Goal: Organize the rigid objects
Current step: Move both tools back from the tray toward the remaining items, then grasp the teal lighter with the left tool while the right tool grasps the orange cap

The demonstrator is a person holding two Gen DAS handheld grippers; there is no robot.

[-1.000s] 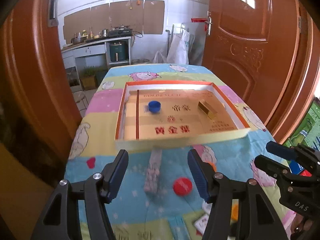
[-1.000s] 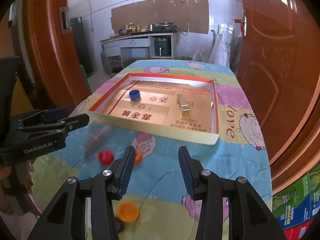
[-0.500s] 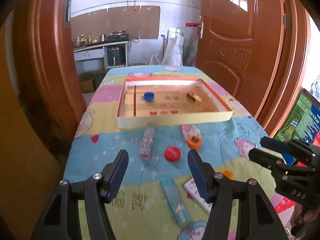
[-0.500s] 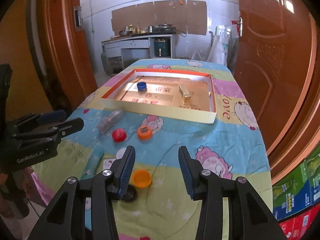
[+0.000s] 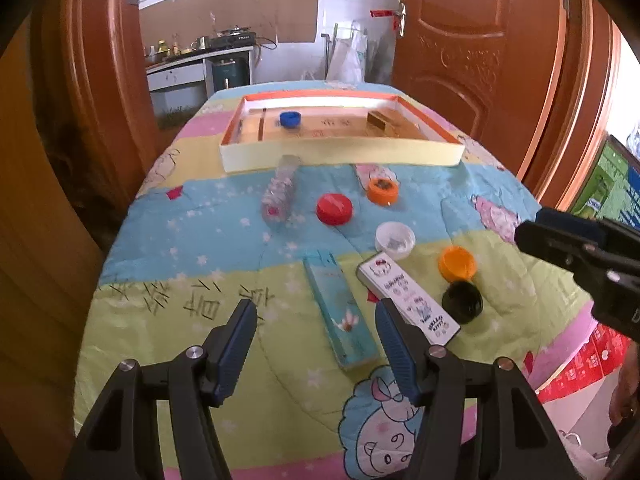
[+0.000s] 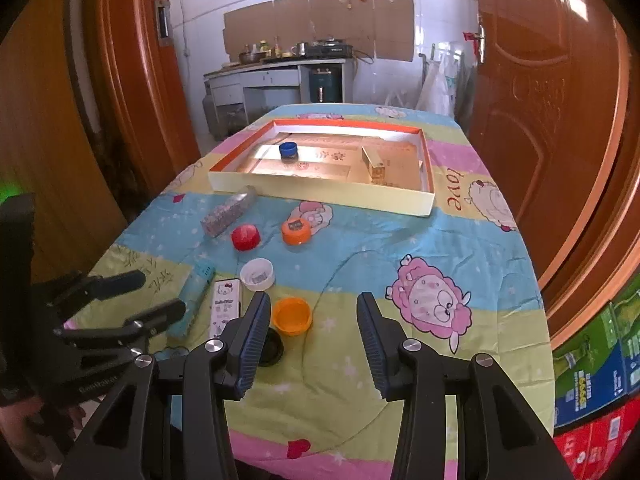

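Round plastic caps [image 5: 334, 208] on quilted cartoon-print cloth [image 5: 200, 248]

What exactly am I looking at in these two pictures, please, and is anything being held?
A person holds a two-finger gripper in each hand; a camera on each looks along its fingers. One picture comes from the left gripper, the other from the right gripper. Both are open and hold nothing. On the table's patterned cloth sits a shallow box containing a blue cap and a small gold box. Outside it lie a clear bottle on its side, a red cap, two orange caps, a white cap, a black cap and two flat cases.
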